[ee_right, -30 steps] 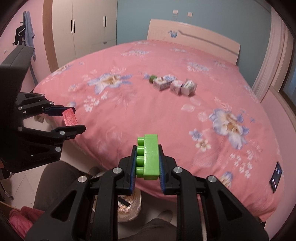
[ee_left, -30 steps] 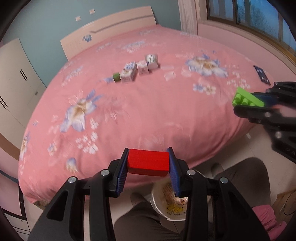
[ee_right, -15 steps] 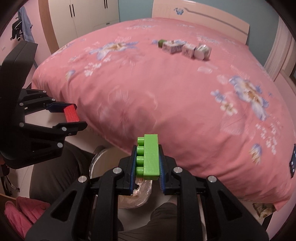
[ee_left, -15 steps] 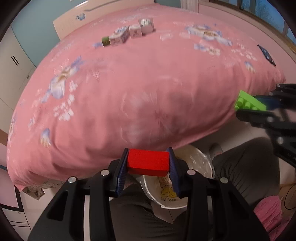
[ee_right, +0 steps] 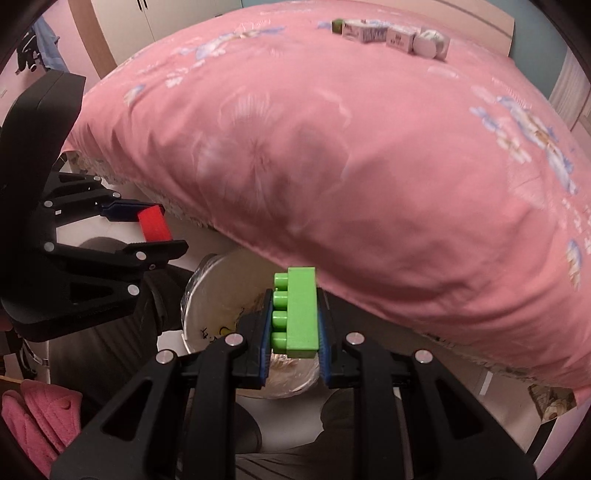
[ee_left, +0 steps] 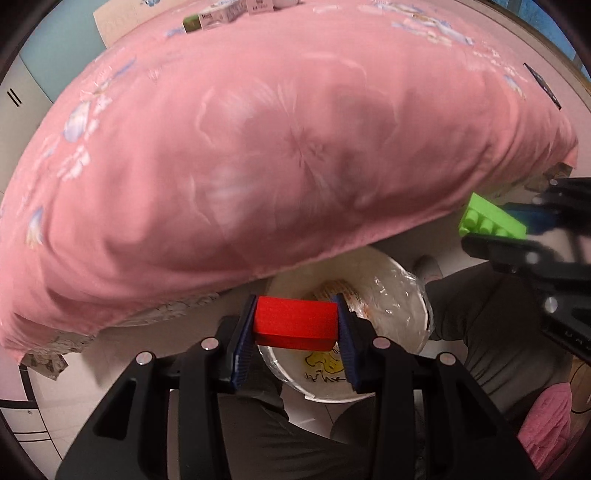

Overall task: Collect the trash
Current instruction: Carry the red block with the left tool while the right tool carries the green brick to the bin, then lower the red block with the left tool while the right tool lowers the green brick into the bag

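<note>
My left gripper [ee_left: 295, 325] is shut on a red block [ee_left: 295, 323] and holds it above a white trash bin [ee_left: 391, 295] lined with clear plastic, on the floor at the bed's edge. My right gripper [ee_right: 293, 314] is shut on a green studded brick [ee_right: 299, 312] above the same bin [ee_right: 210, 291]. The right gripper and its green brick [ee_left: 487, 219] show at the right of the left wrist view. The left gripper with the red block [ee_right: 155, 223] shows at the left of the right wrist view.
A bed with a pink flowered cover [ee_left: 277, 147] fills the upper view. Several small cartons [ee_right: 391, 35] lie on it near the headboard, and a dark phone [ee_left: 543, 85] near its right edge. My legs in dark trousers [ee_left: 491, 332] flank the bin. White wardrobes [ee_right: 166, 22] stand far left.
Both grippers have tilted down and drawn back from over the bed to above the bin on the floor, each still holding its block.
</note>
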A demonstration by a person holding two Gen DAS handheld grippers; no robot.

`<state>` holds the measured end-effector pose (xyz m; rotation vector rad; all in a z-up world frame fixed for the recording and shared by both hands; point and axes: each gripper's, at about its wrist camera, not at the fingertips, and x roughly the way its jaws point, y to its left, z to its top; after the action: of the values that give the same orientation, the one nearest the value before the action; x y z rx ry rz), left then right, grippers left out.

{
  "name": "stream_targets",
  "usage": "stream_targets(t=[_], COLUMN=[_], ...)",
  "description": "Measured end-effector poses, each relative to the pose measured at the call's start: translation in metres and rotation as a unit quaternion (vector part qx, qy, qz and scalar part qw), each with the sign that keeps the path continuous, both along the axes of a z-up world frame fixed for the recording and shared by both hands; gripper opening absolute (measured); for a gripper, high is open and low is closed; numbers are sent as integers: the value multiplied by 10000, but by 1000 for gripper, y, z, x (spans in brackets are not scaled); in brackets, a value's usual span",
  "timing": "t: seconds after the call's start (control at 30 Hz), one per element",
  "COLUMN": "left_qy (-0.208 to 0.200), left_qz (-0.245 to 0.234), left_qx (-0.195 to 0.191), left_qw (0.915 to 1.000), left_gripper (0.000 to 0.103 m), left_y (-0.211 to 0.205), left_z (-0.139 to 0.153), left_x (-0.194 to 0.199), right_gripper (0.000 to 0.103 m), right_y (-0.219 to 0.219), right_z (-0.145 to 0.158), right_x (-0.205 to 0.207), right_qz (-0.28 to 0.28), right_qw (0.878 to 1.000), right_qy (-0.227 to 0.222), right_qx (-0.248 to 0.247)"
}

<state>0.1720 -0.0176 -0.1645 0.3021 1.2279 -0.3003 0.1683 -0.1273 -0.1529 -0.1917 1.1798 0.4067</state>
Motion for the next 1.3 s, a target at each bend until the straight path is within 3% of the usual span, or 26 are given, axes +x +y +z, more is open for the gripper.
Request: stream_targets(t=[0.77,1.3], left_qy=[1020,1745], left_qz=[138,529], left_qx=[-151,-340], left_qw=[9946,9826], left_gripper=[42,42], left_y=[-1,1], left_z=[-96,-164], left_x=[21,34], right_gripper=[22,22], right_y=[5,12], right_z=[-105,-183], right_x=[20,23], right_qz=[-79,-311], right_qw=[9928,9781], right_qy=[1184,2047], right_qx=[169,207])
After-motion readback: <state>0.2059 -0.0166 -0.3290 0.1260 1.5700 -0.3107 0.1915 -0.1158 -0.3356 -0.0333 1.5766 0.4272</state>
